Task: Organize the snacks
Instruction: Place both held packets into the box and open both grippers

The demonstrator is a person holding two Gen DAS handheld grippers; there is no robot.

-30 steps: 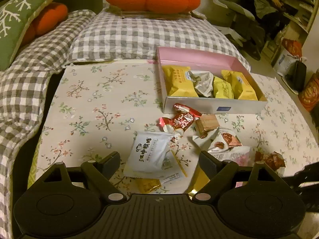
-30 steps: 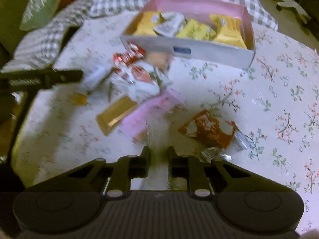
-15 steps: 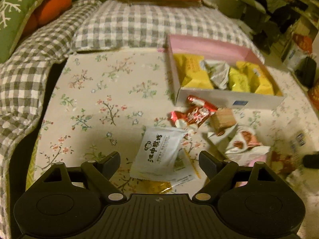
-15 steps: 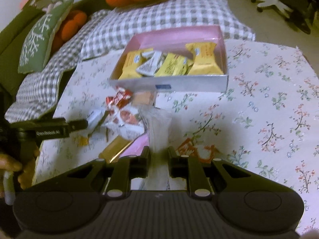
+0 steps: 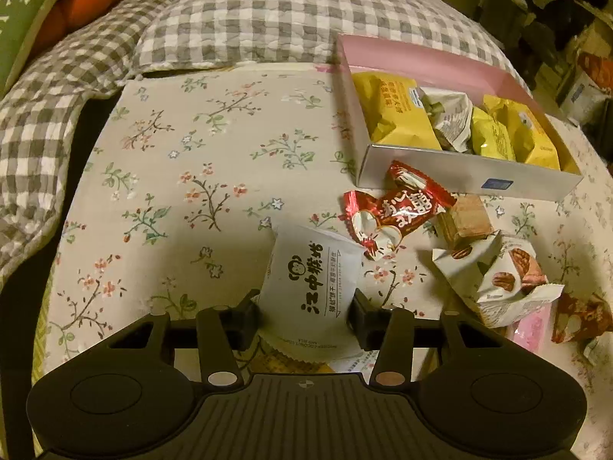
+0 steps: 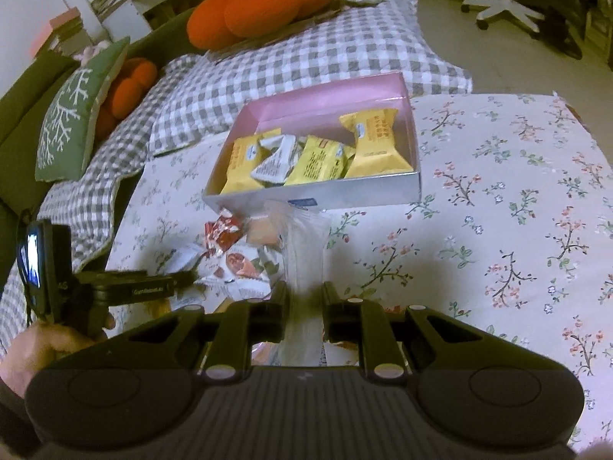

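Two snacks gripped, box waiting
Left gripper (image 5: 304, 312) jaws have just been closing onto the white biscuit packet (image 5: 312, 283) on the table; right gripper (image 6: 302, 312) jaws pinch a clear wrapper (image 6: 302, 245), lifted toward the pink box (image 6: 329, 94).

The floral tablecloth (image 5: 199, 176) looked matt cloth; beside it, the checked quilt (image 5: 268, 19) was puckered. The red wrapper (image 5: 398, 211) near the cardboard box (image 5: 459, 176) gleamed (foil-like).

Dim, yellowish indoor light is seen – strong barrel bending at the edges. The clear wrapper (image 6: 302, 245) is blurred.
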